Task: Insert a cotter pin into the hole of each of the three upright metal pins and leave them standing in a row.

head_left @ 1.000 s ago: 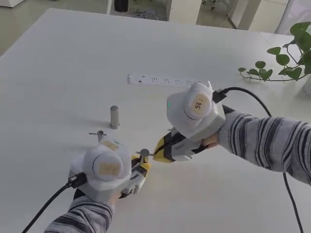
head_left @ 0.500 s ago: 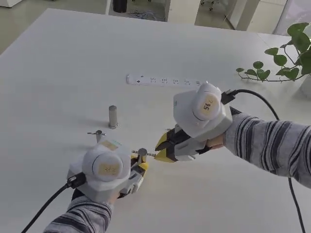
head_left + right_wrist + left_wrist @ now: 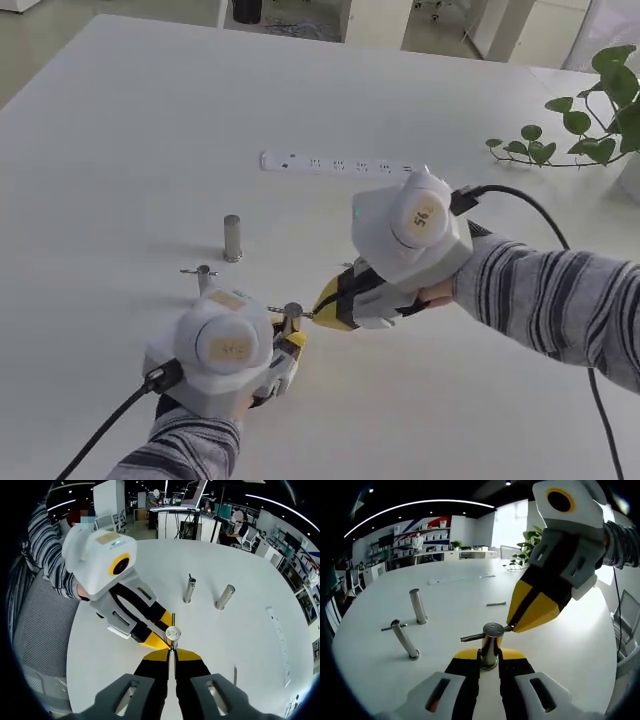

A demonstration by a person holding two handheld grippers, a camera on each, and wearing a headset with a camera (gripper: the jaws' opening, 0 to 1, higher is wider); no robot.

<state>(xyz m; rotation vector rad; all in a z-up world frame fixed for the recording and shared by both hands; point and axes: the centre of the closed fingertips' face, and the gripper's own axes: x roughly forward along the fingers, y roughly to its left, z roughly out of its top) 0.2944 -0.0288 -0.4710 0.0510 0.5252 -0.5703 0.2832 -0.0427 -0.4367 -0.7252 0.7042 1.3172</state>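
Observation:
My left gripper is shut on the base of an upright metal pin near the table's front. A cotter pin runs through the hole under its head. My right gripper is shut on that cotter pin's other end, its yellow jaws right beside the pin head. To the left stands a second pin with a cotter pin across it. Behind that one, a third pin stands bare. A loose cotter pin lies flat on the table.
A white power strip lies across the middle of the white table. A leafy plant reaches in from the right edge. Black cables trail from both grippers. Chairs and benches stand beyond the table.
The right gripper has edged left, closer to the held pin, with the cotter pin in its jaws. The left gripper and the other two pins have stayed put.

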